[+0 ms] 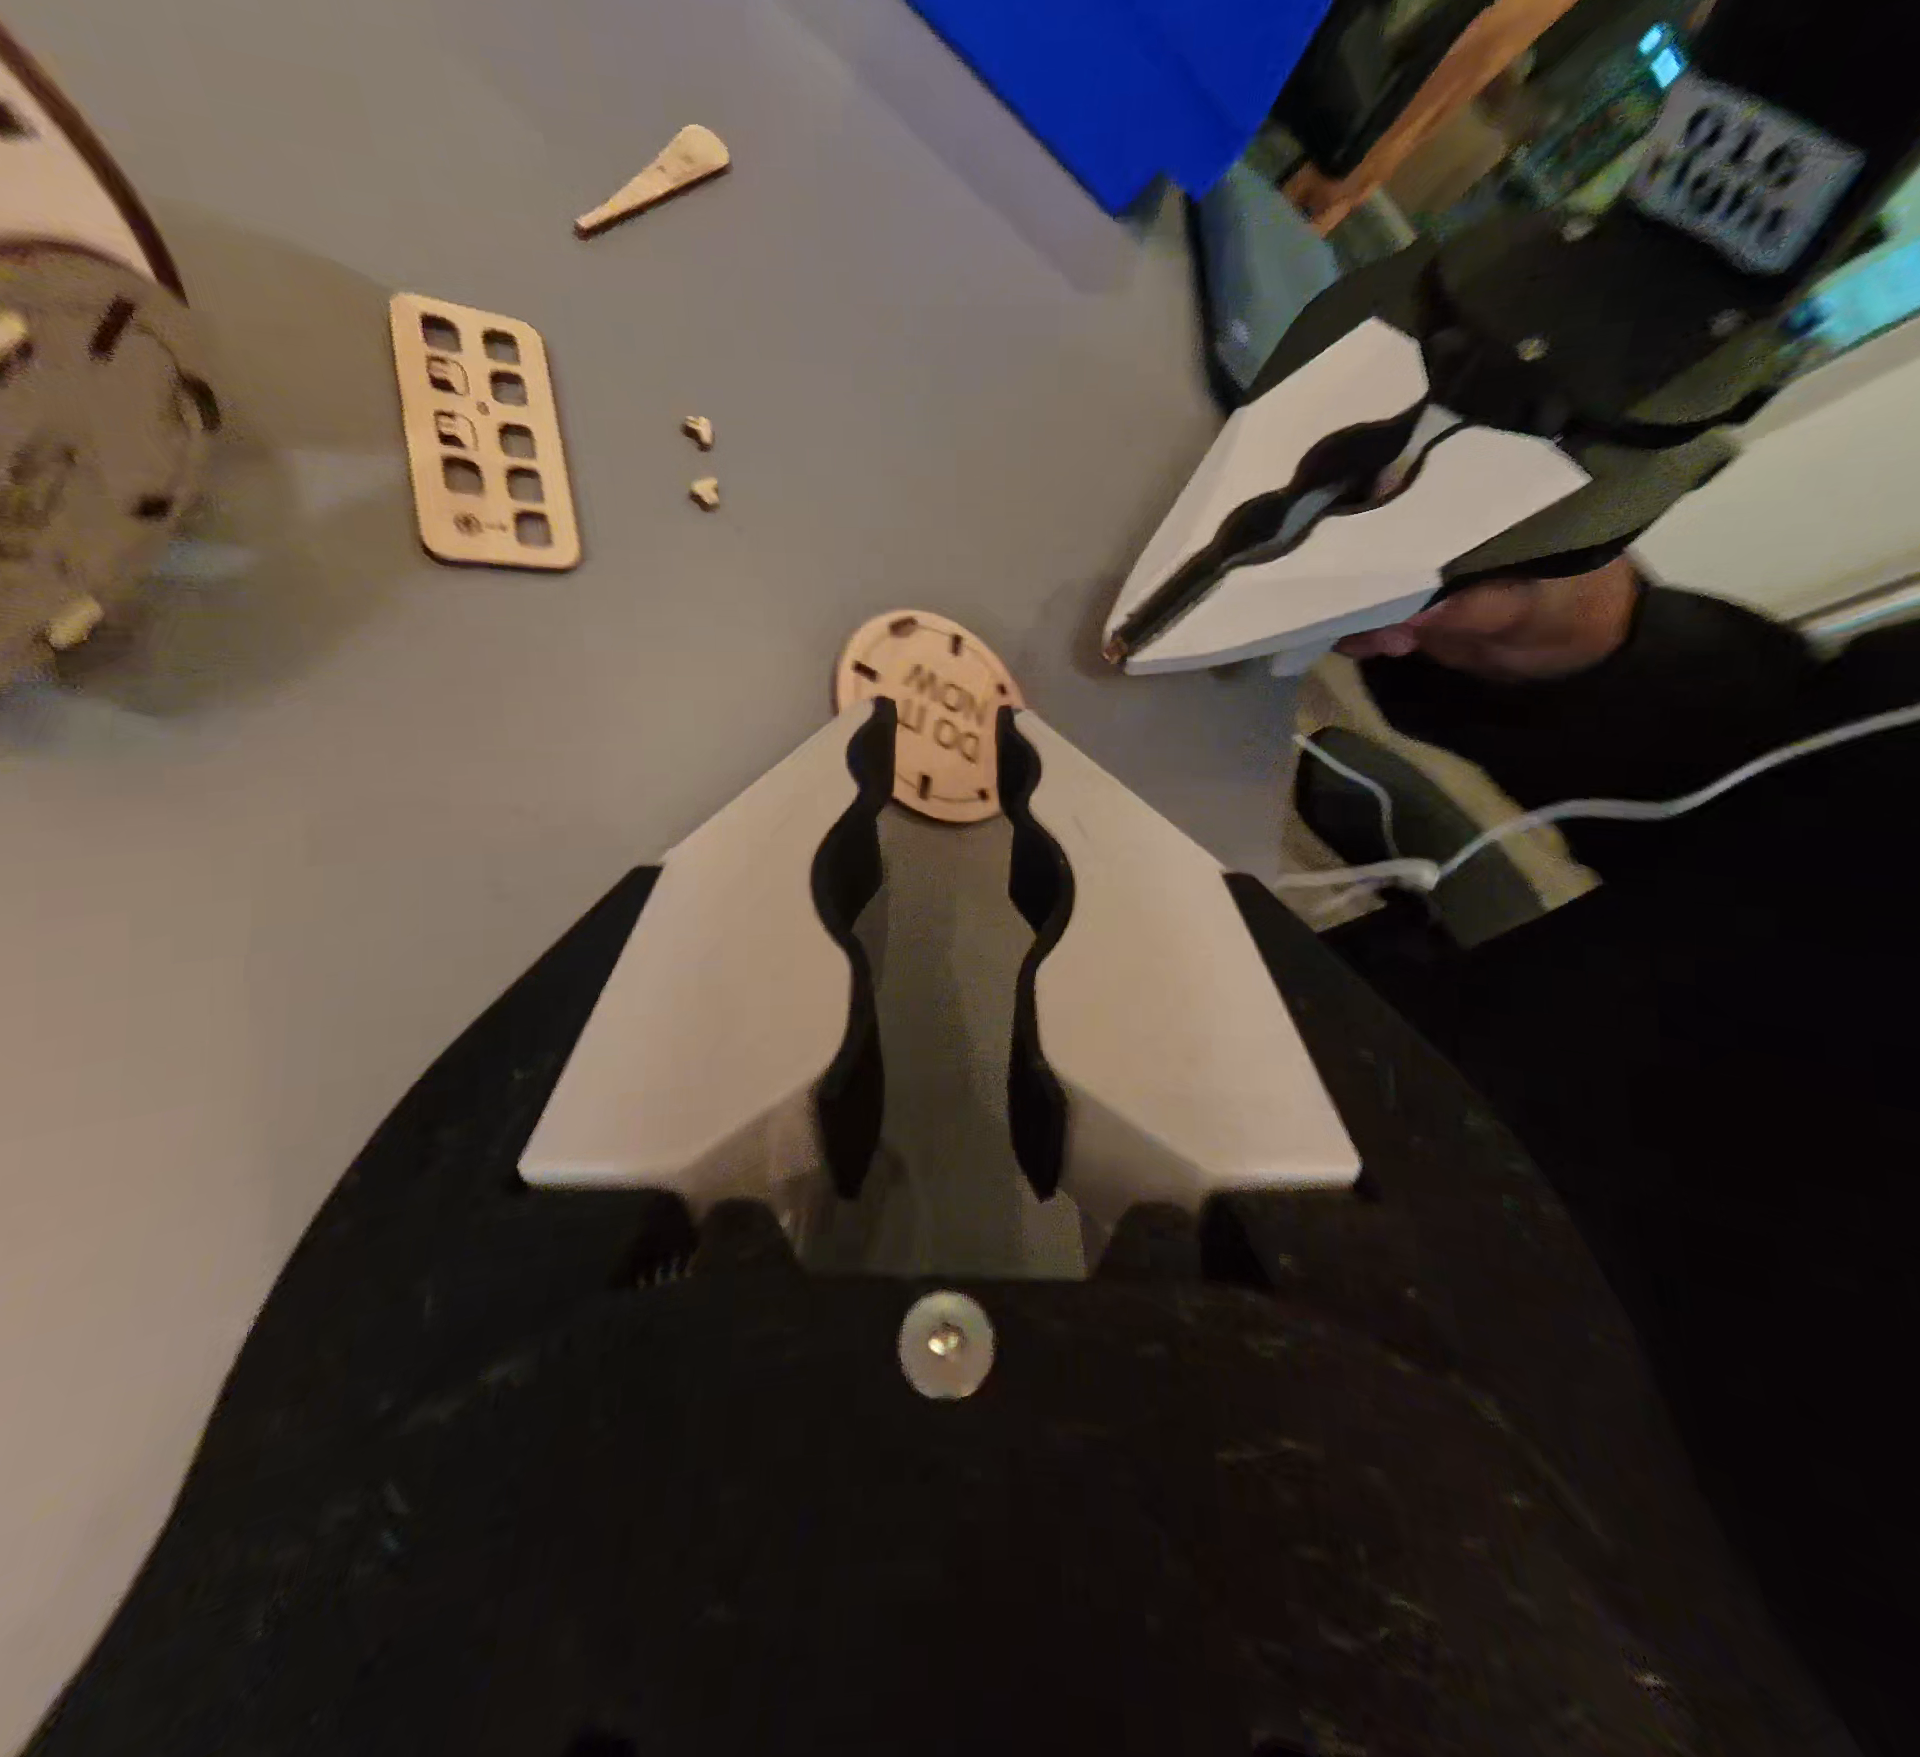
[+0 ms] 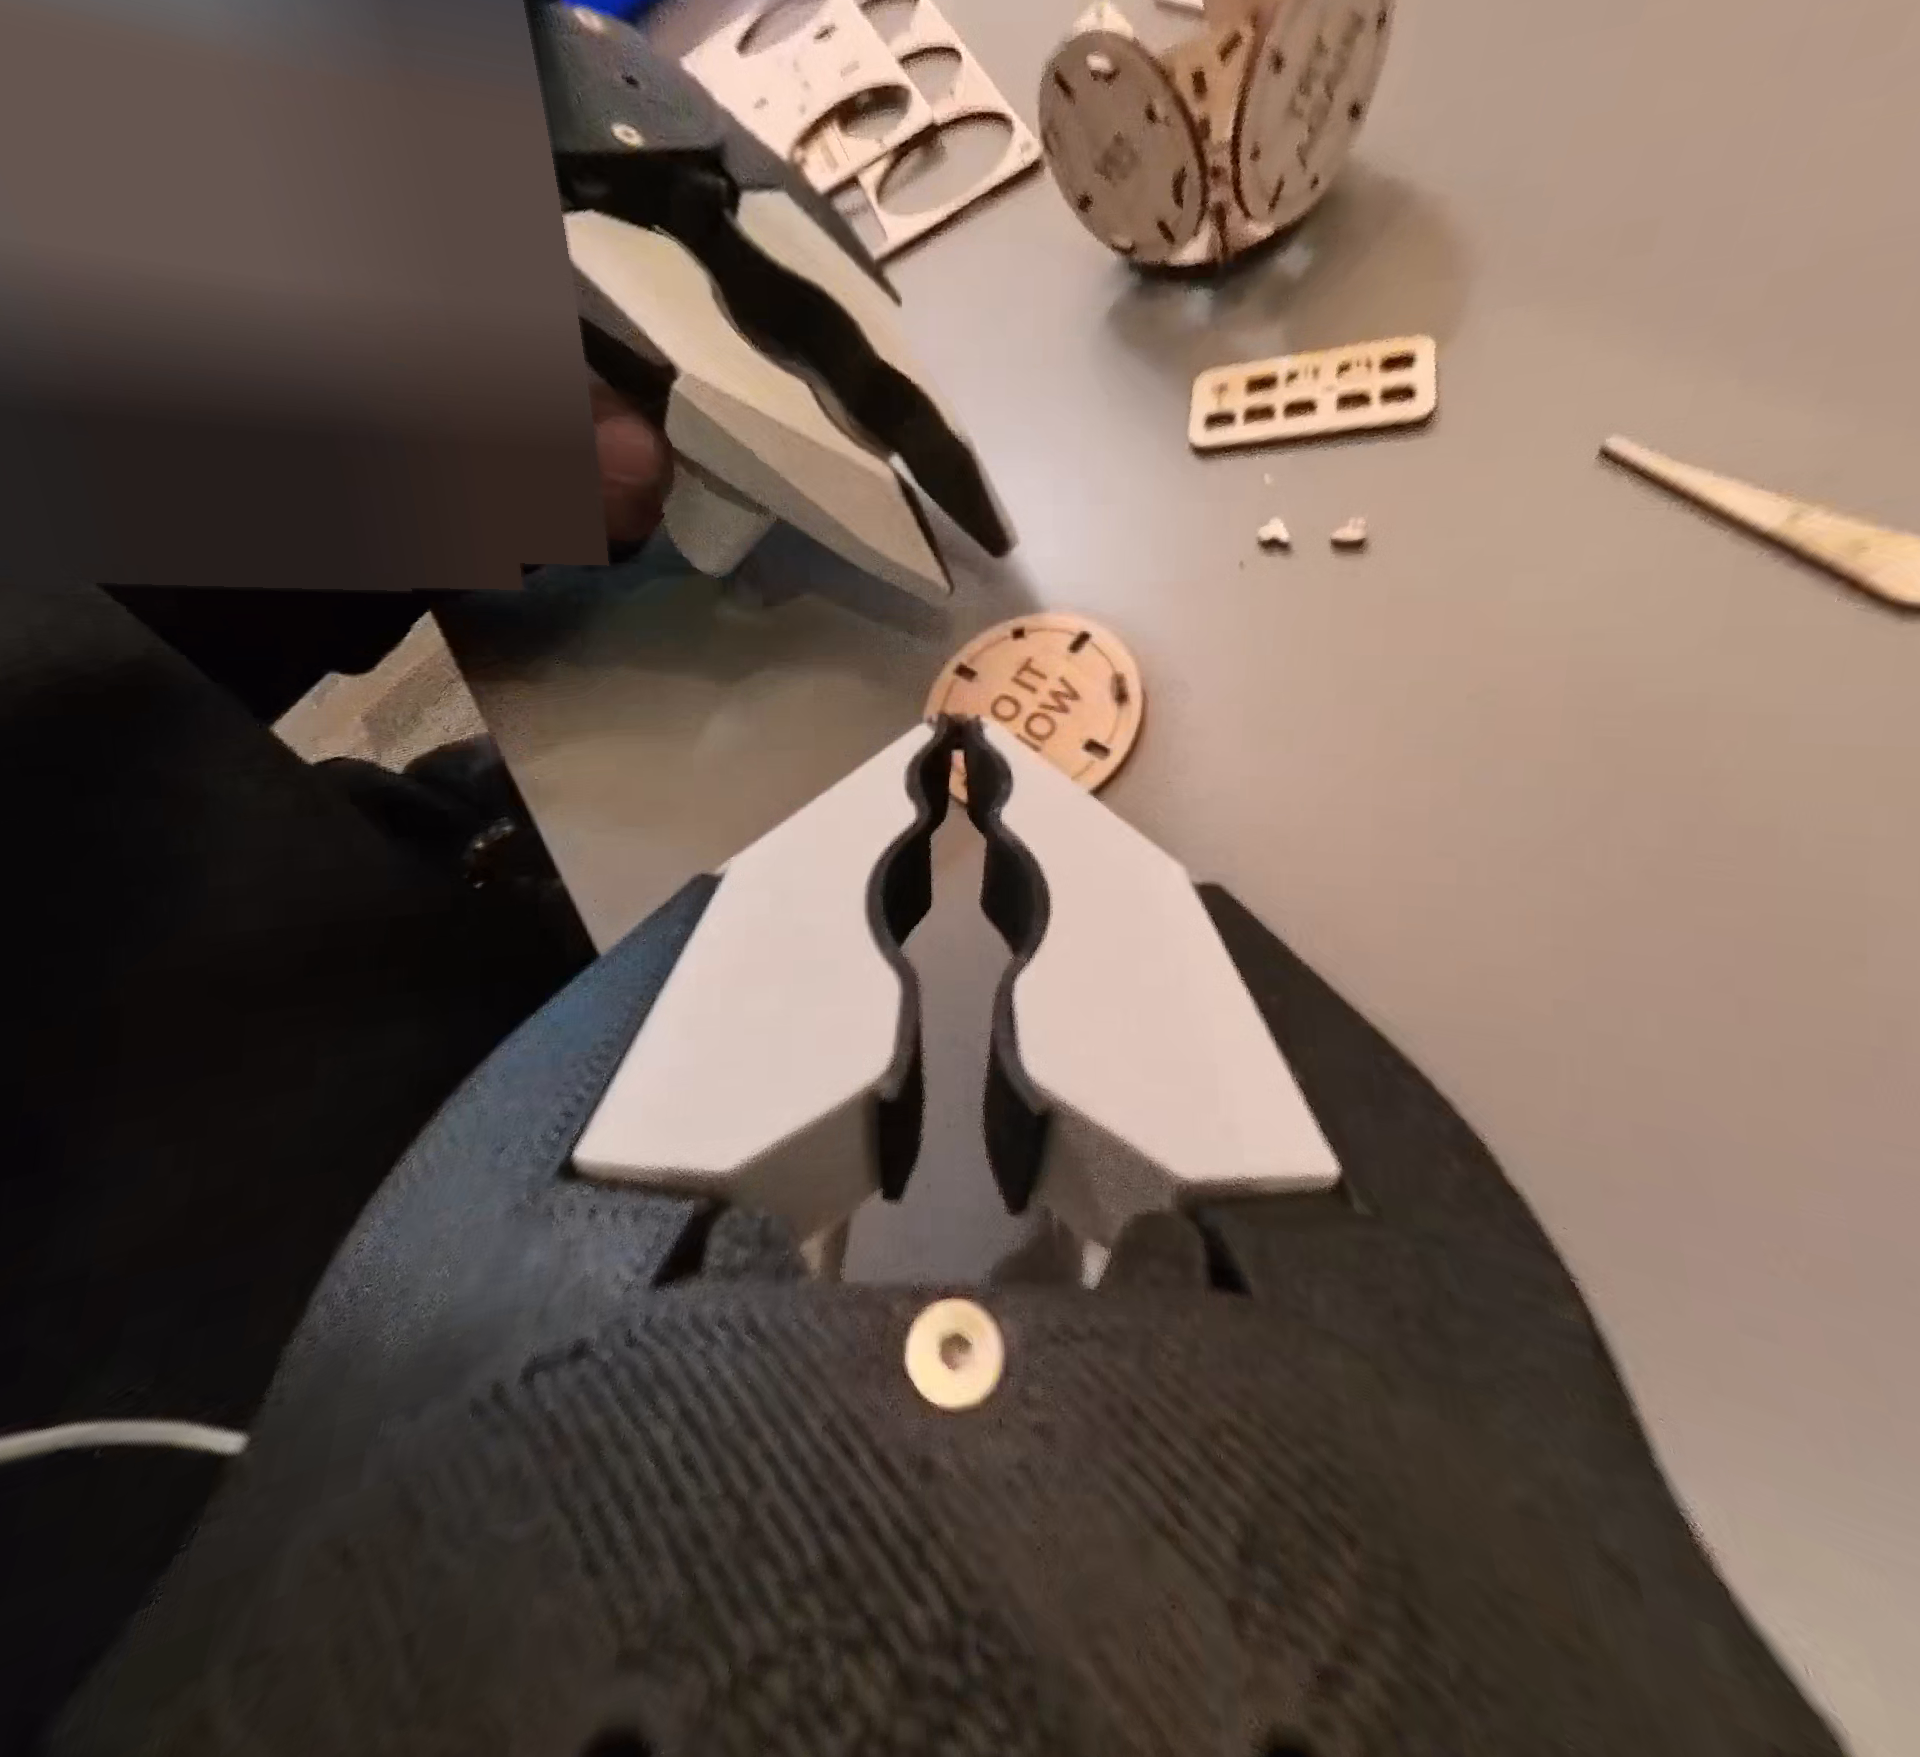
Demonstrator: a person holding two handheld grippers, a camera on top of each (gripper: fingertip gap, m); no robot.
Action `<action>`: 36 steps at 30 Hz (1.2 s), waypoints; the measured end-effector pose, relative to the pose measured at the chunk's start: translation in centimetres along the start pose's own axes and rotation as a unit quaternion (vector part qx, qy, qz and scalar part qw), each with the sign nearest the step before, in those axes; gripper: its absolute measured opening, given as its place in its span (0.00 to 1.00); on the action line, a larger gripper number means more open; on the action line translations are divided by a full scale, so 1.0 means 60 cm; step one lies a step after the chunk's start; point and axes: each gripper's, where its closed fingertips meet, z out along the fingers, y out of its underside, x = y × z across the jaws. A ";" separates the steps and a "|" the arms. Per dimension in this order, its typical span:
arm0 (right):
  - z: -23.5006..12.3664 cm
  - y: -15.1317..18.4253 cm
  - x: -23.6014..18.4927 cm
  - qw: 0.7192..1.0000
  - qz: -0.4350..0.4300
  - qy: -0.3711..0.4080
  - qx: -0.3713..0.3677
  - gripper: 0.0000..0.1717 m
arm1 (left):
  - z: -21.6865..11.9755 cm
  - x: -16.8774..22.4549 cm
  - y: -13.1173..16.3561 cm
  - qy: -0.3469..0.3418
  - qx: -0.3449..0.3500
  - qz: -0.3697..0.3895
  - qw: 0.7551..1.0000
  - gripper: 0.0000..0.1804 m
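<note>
- Left wrist view: your left gripper (image 1: pixel 943 710) stands with its fingers a narrow way apart over a round wooden disc (image 1: pixel 920 668), which lies flat on the grey table (image 1: pixel 831 336). The pads do not press on it; nothing is held.
- Same view, to the right: your right gripper (image 1: pixel 1117 653), fingers closed tip to tip, near the table's edge, just beside the disc but apart from it. A hand (image 1: pixel 1507 611) in a dark sleeve holds it.
- Same view, left side: a rectangular wooden card with cut-outs (image 1: pixel 483 429), two tiny wooden bits (image 1: pixel 703 460), a tapered wooden wedge (image 1: pixel 655 180), a slotted wooden assembly (image 1: pixel 83 450), and a blue box (image 1: pixel 1091 14) at the far edge.
- Right wrist view: your right gripper (image 2: pixel 956 725), fingertips closed together, hangs over the near-left rim of the disc (image 2: pixel 1060 699); whether anything is pinched cannot be told.
- Same view: your left gripper (image 2: pixel 961 554) points down just beyond the disc, fingers slightly apart.
- Same view, farther: the assembly (image 2: pixel 1216 66) upright, cut-out sheets (image 2: pixel 862 107), the card (image 2: pixel 1314 393), the bits (image 2: pixel 1309 531), the wedge (image 2: pixel 1766 523).
</note>
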 end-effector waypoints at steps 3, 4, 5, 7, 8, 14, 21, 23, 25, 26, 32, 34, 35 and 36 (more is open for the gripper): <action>0.007 0.017 0.009 0.998 0.040 0.012 -0.044 0.00 | 0.017 -0.016 0.003 -0.031 -0.029 0.039 0.998 0.08; 0.006 0.023 0.009 0.997 0.051 0.018 -0.053 0.00 | 0.020 -0.020 0.007 -0.042 -0.037 0.051 0.997 0.08; 0.006 0.027 0.008 0.996 0.061 0.021 -0.059 0.00 | 0.022 -0.023 0.012 -0.052 -0.043 0.061 0.996 0.08; 0.008 0.037 0.002 0.995 0.077 0.022 -0.067 0.00 | 0.024 -0.016 0.017 -0.046 -0.046 0.063 0.996 0.07; 0.009 0.041 0.002 0.994 0.078 0.026 -0.071 0.00 | 0.024 -0.010 0.019 -0.038 -0.043 0.062 0.996 0.08; 0.008 0.053 0.033 0.991 0.049 0.078 -0.095 0.00 | 0.038 0.059 0.067 0.073 -0.091 0.014 0.993 0.06; 0.004 0.048 0.029 0.989 0.029 0.095 -0.106 0.00 | 0.015 0.030 0.036 -0.017 -0.031 0.087 0.996 0.09; 0.005 0.055 0.025 0.988 0.031 0.098 -0.113 0.00 | 0.013 -0.002 0.024 -0.063 -0.030 0.093 0.993 0.11; 0.007 0.058 0.022 0.988 0.037 0.098 -0.112 0.00 | 0.021 -0.001 0.027 -0.051 -0.043 0.083 0.994 0.13; 0.008 0.058 0.022 0.988 0.040 0.099 -0.111 0.00 | 0.025 0.002 0.033 -0.043 -0.052 0.075 0.995 0.14; -0.002 0.050 0.053 0.984 0.033 0.132 -0.116 0.00 | 0.028 0.030 0.055 -0.011 -0.075 0.074 0.994 0.16; -0.005 0.044 0.056 0.985 0.041 0.123 -0.113 0.00 | 0.029 0.061 0.081 0.041 -0.108 0.058 0.992 0.13; -0.007 0.041 0.055 0.986 0.043 0.119 -0.113 0.00 | 0.029 0.064 0.080 0.039 -0.099 0.056 0.993 0.14; -0.009 0.039 0.055 0.985 0.041 0.118 -0.116 0.00 | 0.027 0.059 0.073 0.025 -0.084 0.063 0.994 0.13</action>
